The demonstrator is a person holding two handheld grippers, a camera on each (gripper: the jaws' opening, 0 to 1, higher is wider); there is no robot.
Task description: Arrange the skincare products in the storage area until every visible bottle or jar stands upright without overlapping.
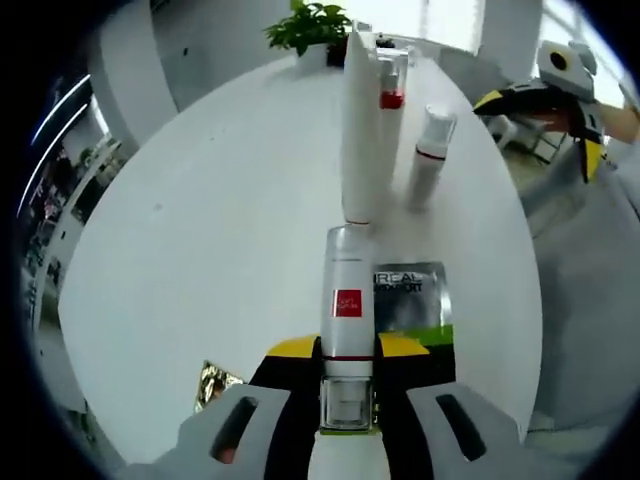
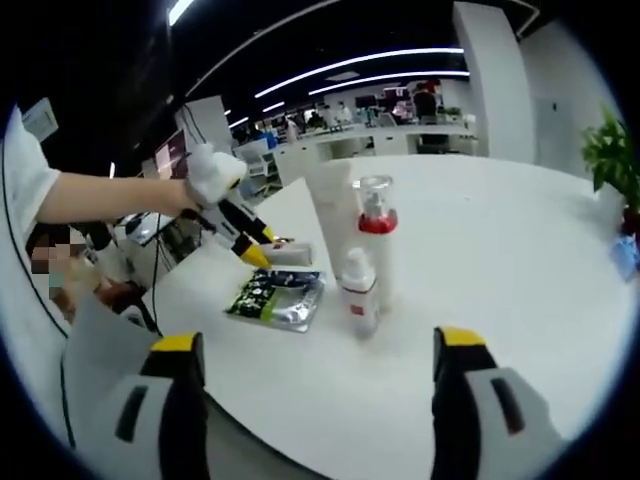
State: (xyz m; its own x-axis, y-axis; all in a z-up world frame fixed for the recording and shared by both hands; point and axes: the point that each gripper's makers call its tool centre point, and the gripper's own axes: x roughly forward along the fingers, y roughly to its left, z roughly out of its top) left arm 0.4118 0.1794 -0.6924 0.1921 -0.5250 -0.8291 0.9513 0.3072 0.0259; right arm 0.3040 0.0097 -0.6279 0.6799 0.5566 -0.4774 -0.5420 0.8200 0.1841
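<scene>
Left claw (image 1: 347,420) grips a lying bottle (image 1: 347,310) on the bench (image 1: 200,250), beside a sachet (image 1: 412,295). Far of it stand a tube (image 1: 358,130), pump bottle (image 1: 392,100) and small bottle (image 1: 430,150). Right claw (image 2: 315,375) is wide, holding nothing.

Opposed views across one white table (image 1: 200,230), shared bottles (image 2: 370,250) between.

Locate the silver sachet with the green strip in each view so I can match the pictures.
Left gripper view: the silver sachet lies flat on the white table, just right of the bottle held by the left tool.
Right gripper view: the sachet lies left of centre, below the left tool.
Shared landmark: the tall white tube.
</scene>
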